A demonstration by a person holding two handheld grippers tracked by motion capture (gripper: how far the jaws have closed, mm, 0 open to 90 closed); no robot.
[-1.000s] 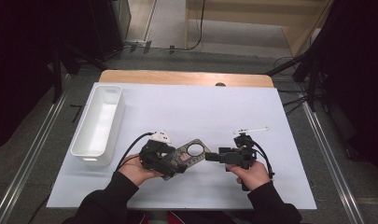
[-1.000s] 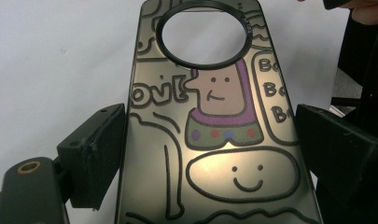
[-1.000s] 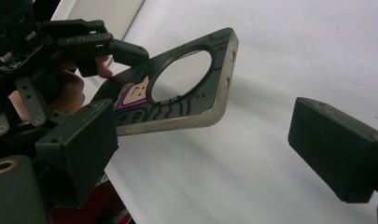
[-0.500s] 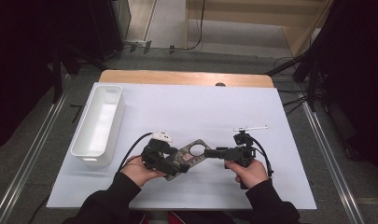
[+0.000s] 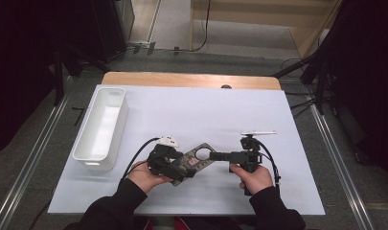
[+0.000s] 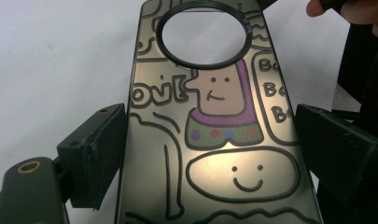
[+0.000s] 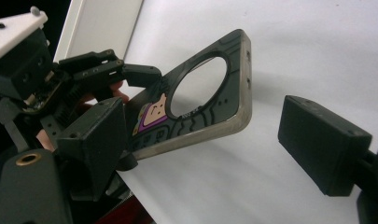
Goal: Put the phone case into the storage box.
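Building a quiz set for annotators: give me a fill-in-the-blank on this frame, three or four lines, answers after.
1. The phone case is held between the jaws of the ____ claw.
2. The right claw is ____, its jaws set apart at the case's end.
3. The white bin stands on the ____ side of the table in the high view.
4. The big hole in the case is ____ in shape.

Answers: left; open; left; round

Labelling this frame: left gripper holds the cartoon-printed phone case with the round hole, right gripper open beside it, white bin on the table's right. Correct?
One error: the high view shows the white rectangular bin on the table's left. The left gripper does hold the cartoon-printed phone case, and the right gripper is open.
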